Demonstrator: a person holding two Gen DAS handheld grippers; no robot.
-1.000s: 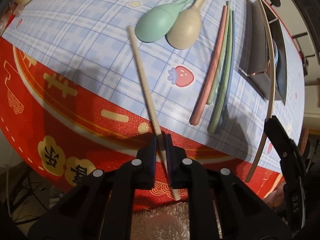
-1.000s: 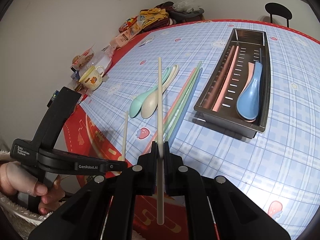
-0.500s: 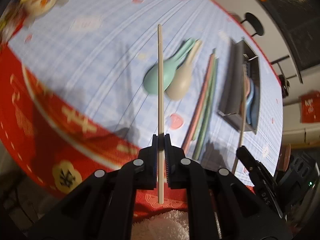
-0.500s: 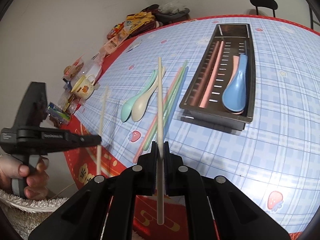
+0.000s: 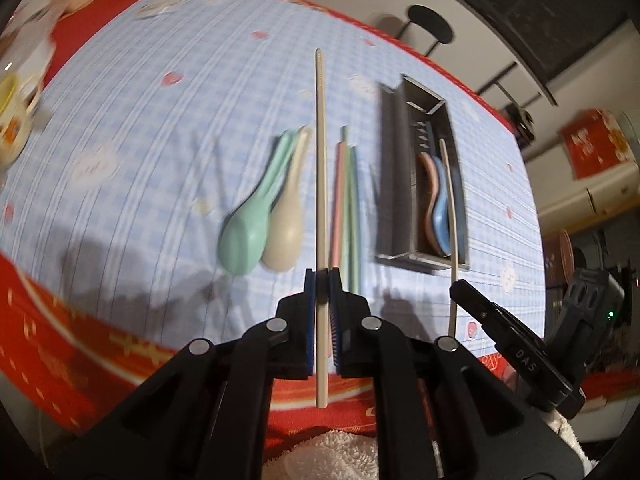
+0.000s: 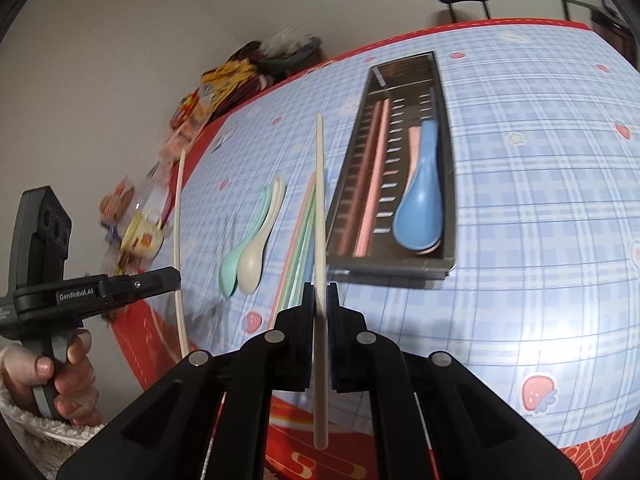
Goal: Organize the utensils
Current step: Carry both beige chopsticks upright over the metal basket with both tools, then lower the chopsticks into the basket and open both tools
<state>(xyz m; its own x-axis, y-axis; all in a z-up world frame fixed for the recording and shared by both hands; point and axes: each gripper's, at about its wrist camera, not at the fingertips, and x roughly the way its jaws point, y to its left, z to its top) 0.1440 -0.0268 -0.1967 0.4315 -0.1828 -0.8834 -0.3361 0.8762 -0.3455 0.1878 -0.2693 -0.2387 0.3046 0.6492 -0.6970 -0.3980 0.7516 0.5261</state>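
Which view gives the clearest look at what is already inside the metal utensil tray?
The right wrist view: it looks down into the tray, showing a blue spoon over a pink one, plus pink chopsticks. The left wrist view shows the tray edge-on and blurred, spoons partly hidden by its wall.

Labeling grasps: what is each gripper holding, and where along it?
Left gripper and right gripper each pinch one beige chopstick between the fingers, toward its thick end, tip pointing forward.

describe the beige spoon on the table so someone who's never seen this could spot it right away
Start at the long metal tray on the blue checked tablecloth. Left of it lie loose coloured chopsticks, then two spoons side by side. The beige spoon is the one nearer the chopsticks, touching the mint green spoon.
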